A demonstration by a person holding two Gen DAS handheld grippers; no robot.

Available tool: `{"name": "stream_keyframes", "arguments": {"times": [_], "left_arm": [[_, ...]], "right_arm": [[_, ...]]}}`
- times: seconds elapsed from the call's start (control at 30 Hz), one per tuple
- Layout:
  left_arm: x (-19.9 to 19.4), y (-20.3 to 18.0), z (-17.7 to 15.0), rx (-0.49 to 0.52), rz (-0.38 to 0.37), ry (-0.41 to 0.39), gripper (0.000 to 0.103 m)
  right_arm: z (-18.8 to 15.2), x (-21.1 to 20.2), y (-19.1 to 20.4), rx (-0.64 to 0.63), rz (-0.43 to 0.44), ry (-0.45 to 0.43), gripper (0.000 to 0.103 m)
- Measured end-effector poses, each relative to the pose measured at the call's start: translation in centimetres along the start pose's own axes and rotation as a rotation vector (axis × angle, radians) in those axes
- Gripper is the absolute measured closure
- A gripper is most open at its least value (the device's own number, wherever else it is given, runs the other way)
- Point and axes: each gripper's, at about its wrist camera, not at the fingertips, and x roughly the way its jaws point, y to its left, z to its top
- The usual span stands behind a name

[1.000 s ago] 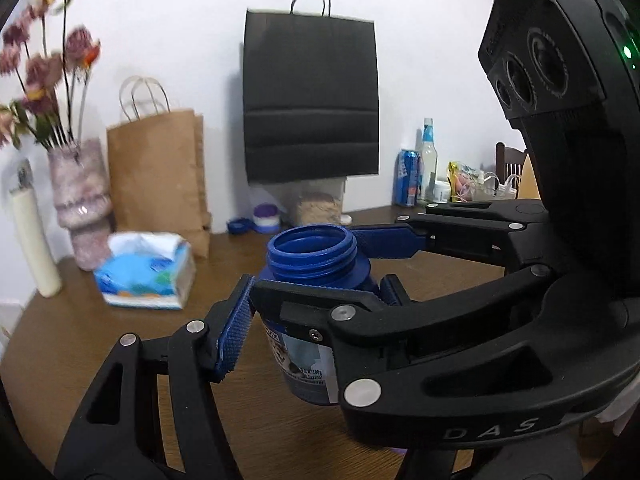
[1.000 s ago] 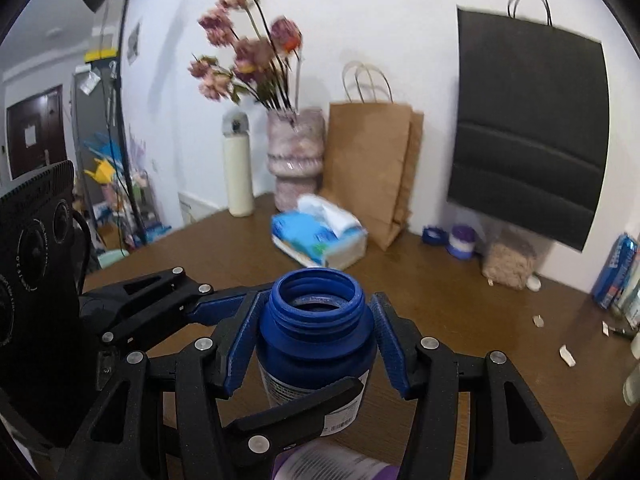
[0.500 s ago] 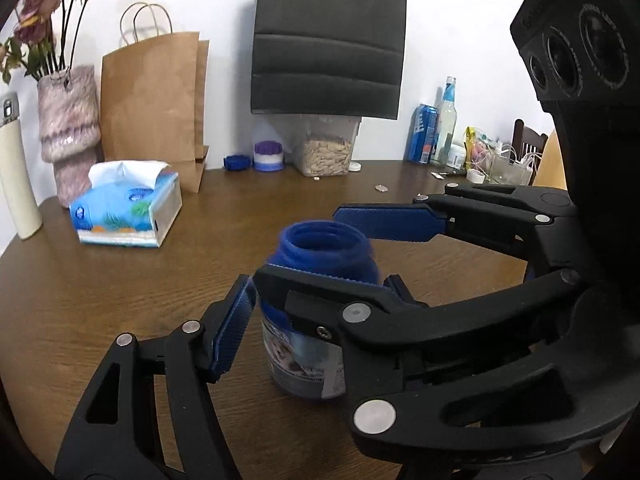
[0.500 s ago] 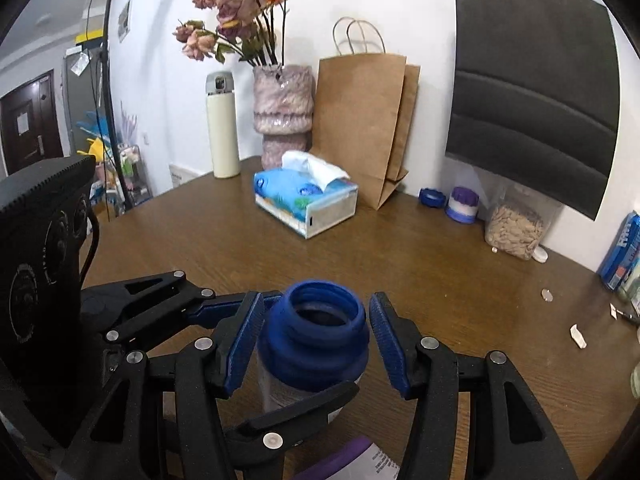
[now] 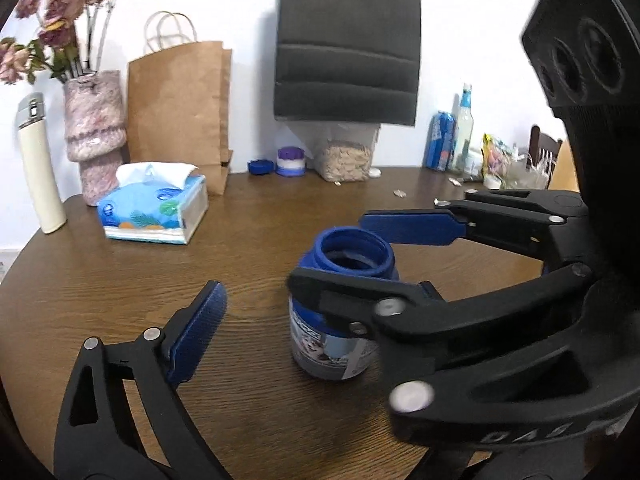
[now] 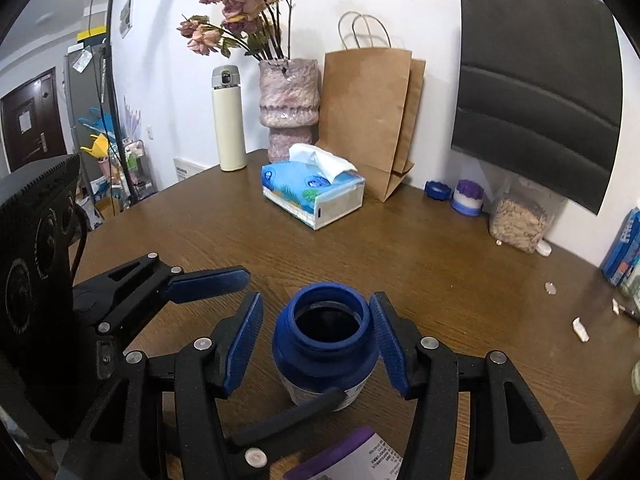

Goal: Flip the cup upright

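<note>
The cup is a blue open-mouthed jar (image 5: pixel 343 304) with a grey label. It stands upright on the brown wooden table (image 5: pixel 248 248), mouth up. It also shows in the right wrist view (image 6: pixel 326 344). My left gripper (image 5: pixel 320 276) is open; its jaws stand wide, clear of the jar. My right gripper (image 6: pixel 318 344) is open around the jar's neck, with small gaps between its blue pads (image 6: pixel 244 340) and the jar. The right gripper crosses in front of the jar in the left wrist view.
A tissue box (image 6: pixel 312 192), a pink vase with dried flowers (image 6: pixel 288 104), a cream thermos (image 6: pixel 229 120) and a brown paper bag (image 6: pixel 368 112) stand at the back. A black bag (image 6: pixel 536 80), a seed jar (image 6: pixel 518 220) and small lids (image 6: pixel 466 198) stand on the right.
The jar came down and now stands on the table. Both grippers opened and let go of it; the left jaws spread wide.
</note>
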Motion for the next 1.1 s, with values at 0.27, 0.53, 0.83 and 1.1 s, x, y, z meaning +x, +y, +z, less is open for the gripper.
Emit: {"name": "stream_keyframes", "arguments": {"times": [0.27,0.53,0.83,1.1], "left_arm": [[-6.4,0.5,0.3,0.02,0.043,-0.064,0.001],[-11.9,2.3,-1.5,-0.058,0.19,-0.035,0.0],[-16.2,0.7,-2.8,-0.085,0.194,-0.071,0.0],[-23.1,-2.0,-6.6,-0.134,0.302,-0.138,0.0]], "right_arm": [[0.3,-6.9,0.6,0.046,0.016,-0.039,0.036],[-4.3,-13.6,-0.6,0.144,-0.143,0.018,0.029],[-7.8,-17.4,1.1,0.209,-0.155,-0.011,0.029],[-11.0,-22.5,4.6,0.238,-0.173,-0.097,0.029]]}}
